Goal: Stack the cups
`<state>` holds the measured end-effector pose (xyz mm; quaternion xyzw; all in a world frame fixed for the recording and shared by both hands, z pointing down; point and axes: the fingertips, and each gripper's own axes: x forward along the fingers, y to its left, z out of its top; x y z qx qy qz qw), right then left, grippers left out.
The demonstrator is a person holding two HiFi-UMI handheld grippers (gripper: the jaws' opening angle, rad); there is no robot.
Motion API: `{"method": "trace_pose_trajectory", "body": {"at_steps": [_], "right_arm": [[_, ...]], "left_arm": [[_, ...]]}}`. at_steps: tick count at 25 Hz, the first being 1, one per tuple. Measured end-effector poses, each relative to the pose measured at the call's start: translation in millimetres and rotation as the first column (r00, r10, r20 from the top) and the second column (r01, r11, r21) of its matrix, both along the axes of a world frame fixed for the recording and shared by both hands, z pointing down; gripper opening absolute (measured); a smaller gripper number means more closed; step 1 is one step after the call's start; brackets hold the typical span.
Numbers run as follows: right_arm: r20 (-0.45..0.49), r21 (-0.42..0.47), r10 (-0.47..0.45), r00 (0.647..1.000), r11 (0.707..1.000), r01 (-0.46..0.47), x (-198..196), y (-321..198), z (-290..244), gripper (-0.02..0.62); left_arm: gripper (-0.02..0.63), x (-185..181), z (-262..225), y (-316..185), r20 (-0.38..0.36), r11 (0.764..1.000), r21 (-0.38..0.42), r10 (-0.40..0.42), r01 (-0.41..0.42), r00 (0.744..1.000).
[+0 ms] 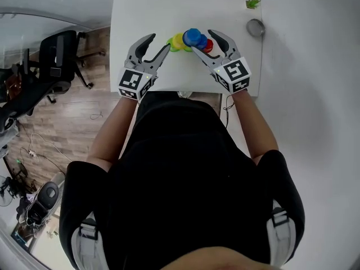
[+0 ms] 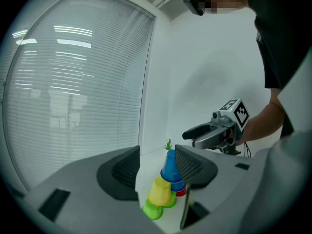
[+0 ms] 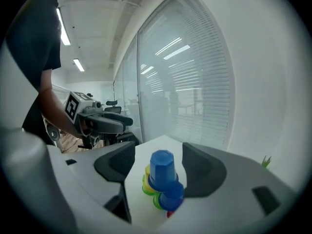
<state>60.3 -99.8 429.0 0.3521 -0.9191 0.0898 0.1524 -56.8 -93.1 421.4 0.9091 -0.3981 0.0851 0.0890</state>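
From my remote seat, the white table (image 1: 135,16) spreads out ahead of both tools, and the cups sit bunched on it between the two sets of tips.

The left gripper (image 1: 160,43) is released, its jaws spread with nothing pressed between the pads. The bunch stands just beyond its tips, toward its right jaw.

The right gripper (image 1: 203,40) is also released. Its jaws stand wide on either side of the upper blue cup (image 3: 162,168), and a gap shows on each side of the cup, so nothing is gripped.

That upper blue cup sits mouth down on top of the bunch, its closed base facing up. It rests on the lower blue cup (image 3: 171,197), nearer the right tool, and on the yellow cup (image 2: 160,191), on the far side toward the left tool. Both of these also stand mouth down.

A green cup (image 2: 152,211) lies closest to the left gripper's tips, touching the yellow one. A red cup (image 1: 208,45) peeks out low beside the lower blue cup.

Well beyond the right tool stand a grey round dish (image 1: 255,27) and a small green plant (image 1: 252,3).
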Motion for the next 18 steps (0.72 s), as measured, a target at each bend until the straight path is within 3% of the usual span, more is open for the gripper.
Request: {"method": "trace_pose_trajectory", "body": {"at_steps": [10,18], "right_arm": [[0.140,0.026,0.039,0.989,0.999,-0.043,11,26,-57,0.272],[0.180,0.119,-0.048,0.982,0.993,0.027,7,46,-72,0.215]], "left_arm": [[0.206,14,-48,13,-0.047,0.996,0.078,0.041,-0.037,0.998],[0.122,22,-68,25,-0.023,0.990,0.139,0.041,-0.037,0.999]]}}
